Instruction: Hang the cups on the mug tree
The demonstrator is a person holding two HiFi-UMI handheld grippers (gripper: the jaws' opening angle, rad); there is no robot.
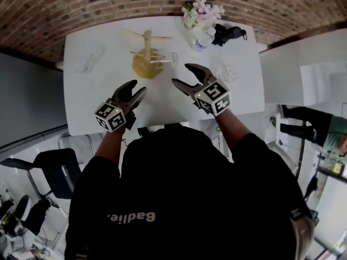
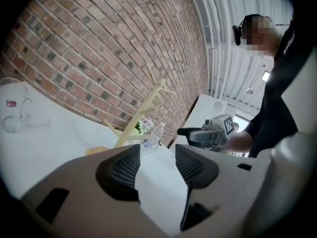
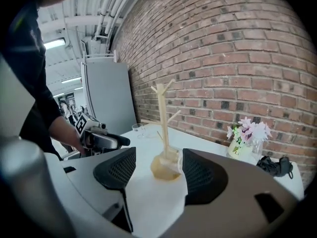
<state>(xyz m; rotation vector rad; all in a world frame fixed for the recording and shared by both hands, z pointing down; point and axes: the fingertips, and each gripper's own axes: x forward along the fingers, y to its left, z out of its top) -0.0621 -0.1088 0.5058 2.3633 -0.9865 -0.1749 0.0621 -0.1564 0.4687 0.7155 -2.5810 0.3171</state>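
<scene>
The wooden mug tree [image 1: 147,46] stands upright on its round base at the table's far middle. A clear cup [image 1: 167,59] sits against a low peg on its right; I cannot tell whether it hangs there. A clear mug [image 1: 88,59] stands at the far left and another clear cup [image 1: 227,73] at the right. My left gripper [image 1: 136,89] is open and empty over the near table, pointing at the tree [image 2: 143,109]. My right gripper [image 1: 181,73] is open and empty too, just right of the tree base [image 3: 163,167].
The white table [image 1: 108,112] carries a vase of pink flowers [image 1: 201,12], a small plastic bottle [image 1: 204,40] and a black bundle [image 1: 227,33] at its far right. A brick wall runs behind it. A white cabinet [image 1: 303,69] stands to the right.
</scene>
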